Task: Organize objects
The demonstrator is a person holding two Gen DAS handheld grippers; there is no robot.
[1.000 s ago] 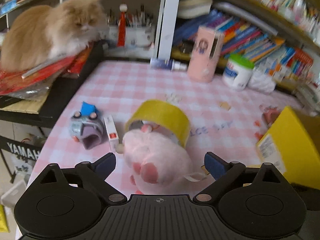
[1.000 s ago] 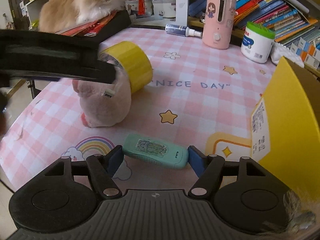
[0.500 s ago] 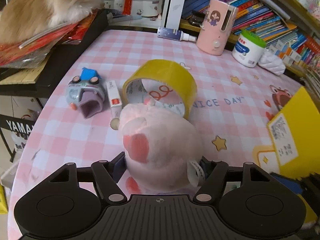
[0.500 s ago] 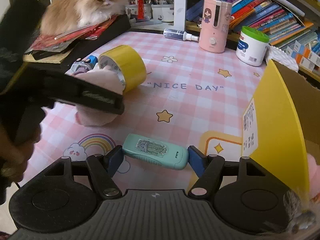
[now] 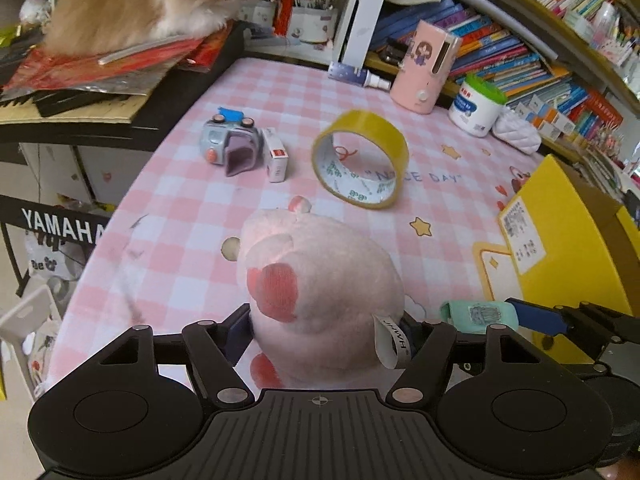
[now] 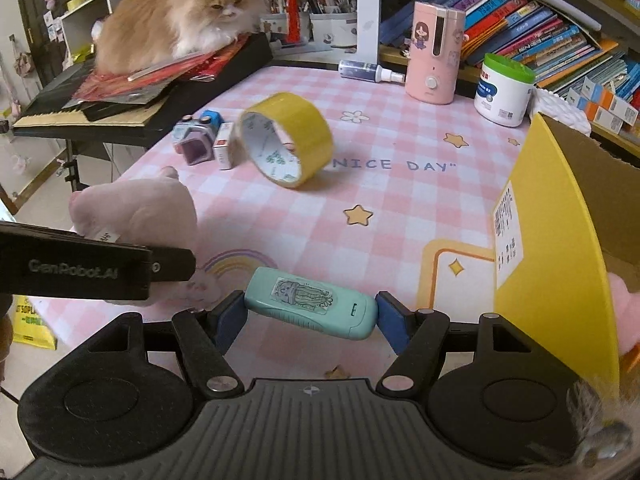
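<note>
Left gripper (image 5: 326, 326): clamped on pink plush toy (image 5: 320, 280), lifted for transfer.
Right gripper (image 6: 310, 314): clamped endwise on mint case (image 6: 310, 302).
Destination (judged): yellow box (image 6: 556, 240), beside both.

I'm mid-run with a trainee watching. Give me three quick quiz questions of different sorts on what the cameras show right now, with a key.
1. True or false: the left tool is shut on the pink plush toy.
2. What does the right tool grip? A) the yellow tape roll B) the mint-green oblong plastic case C) the white jar with green lid
3. Fill in: the tape roll stands on its ____ on the pink checked tablecloth.

Key: 1 true; 2 B; 3 edge.
</note>
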